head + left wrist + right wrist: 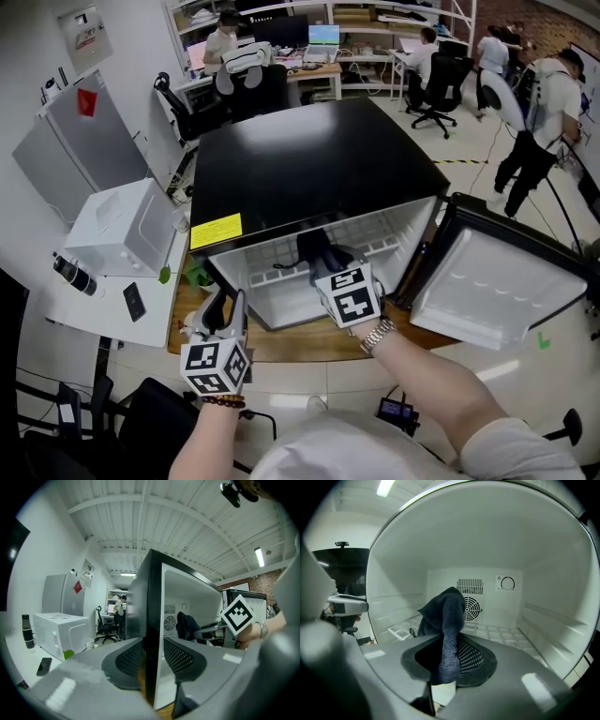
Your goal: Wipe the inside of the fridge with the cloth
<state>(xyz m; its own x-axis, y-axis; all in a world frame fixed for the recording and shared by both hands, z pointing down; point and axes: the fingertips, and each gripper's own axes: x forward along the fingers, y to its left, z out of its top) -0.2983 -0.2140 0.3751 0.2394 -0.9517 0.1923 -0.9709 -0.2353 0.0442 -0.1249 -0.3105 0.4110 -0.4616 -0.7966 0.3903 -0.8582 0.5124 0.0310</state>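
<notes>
A small black fridge (309,159) stands on a wooden board with its door (497,286) swung open to the right. My right gripper (328,267) reaches into the white interior, shut on a dark blue cloth (319,248). In the right gripper view the cloth (447,620) hangs bunched between the jaws of that gripper (449,660), in front of the back wall's fan grille (471,606). My left gripper (225,305) is at the fridge's front left corner. In the left gripper view its jaws (152,660) close on the black front edge of the left wall (152,602).
A thermostat dial (507,583) sits on the fridge's back wall. To the left a white appliance (127,225), a black bottle (75,274) and a phone (134,300) rest on a white table. Behind the fridge are office chairs, desks and several people.
</notes>
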